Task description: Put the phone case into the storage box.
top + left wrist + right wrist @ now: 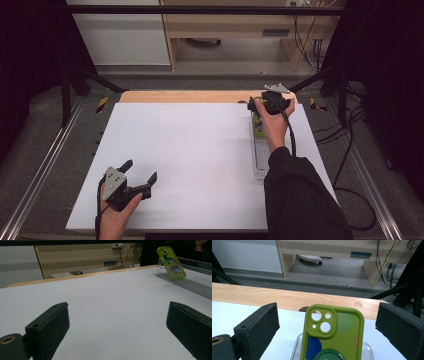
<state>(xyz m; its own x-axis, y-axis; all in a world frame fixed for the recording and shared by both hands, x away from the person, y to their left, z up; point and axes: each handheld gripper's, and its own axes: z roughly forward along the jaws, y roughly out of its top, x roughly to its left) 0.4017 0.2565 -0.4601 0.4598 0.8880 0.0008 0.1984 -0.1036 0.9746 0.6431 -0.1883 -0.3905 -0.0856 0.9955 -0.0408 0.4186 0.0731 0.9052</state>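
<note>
the green phone case [332, 336] leaned upright on a clear stand [183, 282] at the far right of the white tabletop [190, 160], between the wide-apart jaws of the right tool [260, 106], untouched. closing off-centre would likely tip the light case or skid the stand toward the near right edge. the left tool [141, 176] rested with jaws apart at the near left, well apart, with broad bare room between.

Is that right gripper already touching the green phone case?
Apart. In the right gripper view, the right gripper has its jaws spread wide, with bare gaps on both sides of the green phone case.
</note>
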